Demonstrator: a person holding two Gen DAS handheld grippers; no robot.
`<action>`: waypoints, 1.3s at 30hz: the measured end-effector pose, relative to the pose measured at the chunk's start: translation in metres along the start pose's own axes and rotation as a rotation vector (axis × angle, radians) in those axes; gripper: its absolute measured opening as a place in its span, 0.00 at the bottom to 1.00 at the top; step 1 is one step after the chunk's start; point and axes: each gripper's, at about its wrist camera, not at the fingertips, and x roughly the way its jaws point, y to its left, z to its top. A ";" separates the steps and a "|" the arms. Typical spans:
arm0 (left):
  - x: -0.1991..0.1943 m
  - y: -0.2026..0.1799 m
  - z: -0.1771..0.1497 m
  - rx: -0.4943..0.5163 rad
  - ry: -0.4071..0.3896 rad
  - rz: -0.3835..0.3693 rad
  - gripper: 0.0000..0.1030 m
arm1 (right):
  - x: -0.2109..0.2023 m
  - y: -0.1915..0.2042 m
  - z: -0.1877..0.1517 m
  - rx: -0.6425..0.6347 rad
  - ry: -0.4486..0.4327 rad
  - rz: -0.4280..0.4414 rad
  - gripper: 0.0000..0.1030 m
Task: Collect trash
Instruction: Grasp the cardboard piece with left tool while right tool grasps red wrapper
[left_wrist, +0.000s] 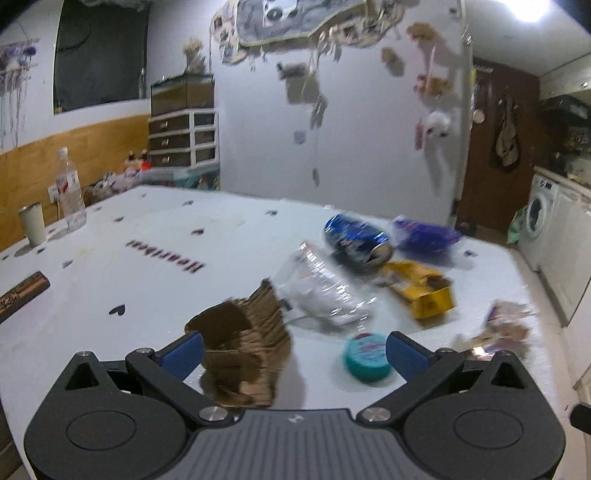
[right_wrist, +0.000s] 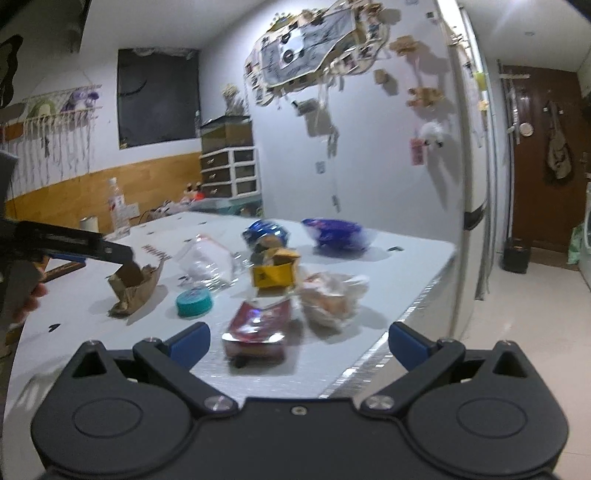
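Crumpled brown paper bag lay between the spread fingers of the left gripper on the white heart-printed table, right gripper likewise released.

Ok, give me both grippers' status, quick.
Left gripper: jaws wide open, holding nothing; the brown paper bag sits by its left finger.
Right gripper: jaws wide open, empty, above the red wrapper.
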 end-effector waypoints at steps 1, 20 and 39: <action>0.008 0.003 0.000 0.004 0.014 0.008 1.00 | 0.006 0.004 0.001 -0.005 0.012 0.008 1.00; 0.073 0.014 -0.005 0.097 0.102 0.169 1.00 | 0.086 0.034 0.011 0.058 0.141 0.040 0.95; 0.087 0.014 -0.005 0.083 0.103 0.204 0.75 | 0.103 0.033 0.010 0.034 0.197 0.055 0.55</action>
